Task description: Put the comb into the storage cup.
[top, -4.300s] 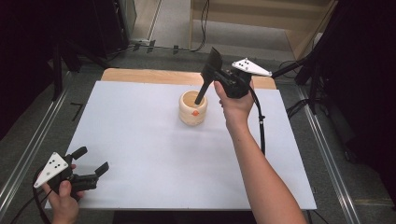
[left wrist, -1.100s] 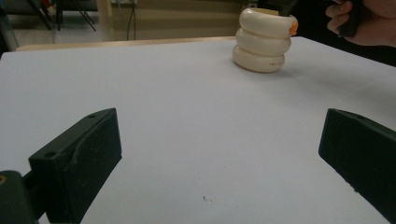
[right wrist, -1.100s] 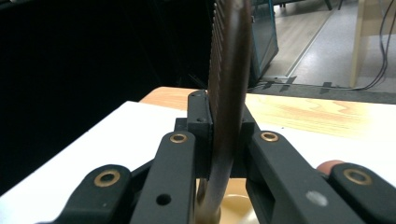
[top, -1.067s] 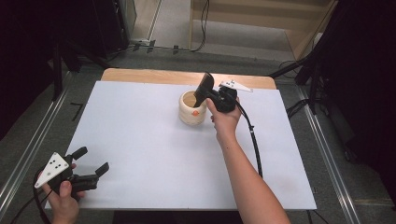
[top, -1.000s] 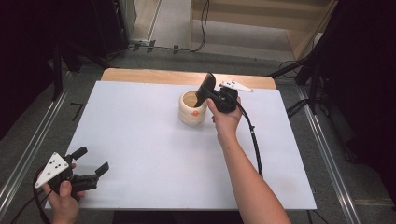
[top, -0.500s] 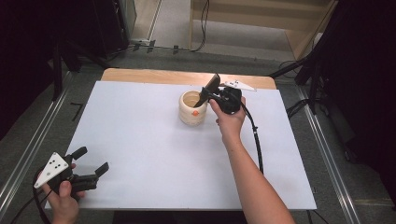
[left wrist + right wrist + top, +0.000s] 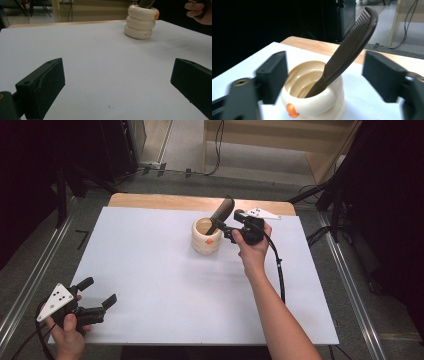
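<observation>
A cream ribbed cup (image 7: 206,239) with an orange dot stands at the back middle of the white board (image 7: 150,265). A dark brown comb (image 7: 222,213) leans in it, teeth end up, resting on the rim. My right gripper (image 7: 229,224) is open just right of the cup, its jaws on either side of the comb without touching it. The right gripper view has the comb (image 7: 352,42) rising from the cup (image 7: 312,105) between the spread jaws of that gripper (image 7: 325,71). My left gripper (image 7: 97,292) is open and empty at the near left corner.
In the left gripper view its own gripper (image 7: 117,71) faces the cup (image 7: 140,22) far across bare board, a hand (image 7: 197,11) beside it. A wooden strip (image 7: 150,200) borders the back edge. Metal rails and cables run along both sides of the table.
The right gripper, earlier shut on the comb over the cup, has opened and drawn back slightly to the right. The comb now stands in the cup. The left gripper has not moved.
</observation>
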A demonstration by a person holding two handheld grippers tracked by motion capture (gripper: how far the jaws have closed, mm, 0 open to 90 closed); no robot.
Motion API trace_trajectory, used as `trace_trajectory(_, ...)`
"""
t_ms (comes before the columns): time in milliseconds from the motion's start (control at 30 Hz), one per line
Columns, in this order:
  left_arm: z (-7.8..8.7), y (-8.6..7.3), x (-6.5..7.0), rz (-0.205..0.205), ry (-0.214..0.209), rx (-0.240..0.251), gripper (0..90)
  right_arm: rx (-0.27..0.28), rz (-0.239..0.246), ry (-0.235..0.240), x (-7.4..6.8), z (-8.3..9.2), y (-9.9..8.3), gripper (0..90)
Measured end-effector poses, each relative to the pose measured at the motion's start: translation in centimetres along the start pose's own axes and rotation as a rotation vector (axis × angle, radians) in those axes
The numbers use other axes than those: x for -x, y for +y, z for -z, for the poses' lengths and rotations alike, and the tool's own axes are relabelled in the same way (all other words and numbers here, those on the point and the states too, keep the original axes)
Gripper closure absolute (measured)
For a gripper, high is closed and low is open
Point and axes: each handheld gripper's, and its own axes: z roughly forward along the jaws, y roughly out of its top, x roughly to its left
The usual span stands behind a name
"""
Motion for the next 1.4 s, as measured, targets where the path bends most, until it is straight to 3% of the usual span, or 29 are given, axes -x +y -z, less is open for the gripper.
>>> trace_trajectory(300,0.0,0.0,0.0,-0.001,0.0,-0.001,0.0,0.018,0.033,0.035,-0.4,1.5,-0.8,6.6)
trace_trajectory(367,0.0,0.0,0.0,-0.001,0.0,-0.001,0.0,0.017,0.043,0.048,-0.5,1.7,-1.0,0.0)
trace_trajectory(933,-0.1,0.0,0.1,-0.003,0.002,-0.001,0.0,0.052,0.08,0.04,-1.2,4.3,-1.9,0.0)
trace_trajectory(1400,-0.1,0.0,0.1,-0.004,0.006,0.0,0.0,0.058,0.093,0.036,-1.0,6.4,-2.8,0.0)
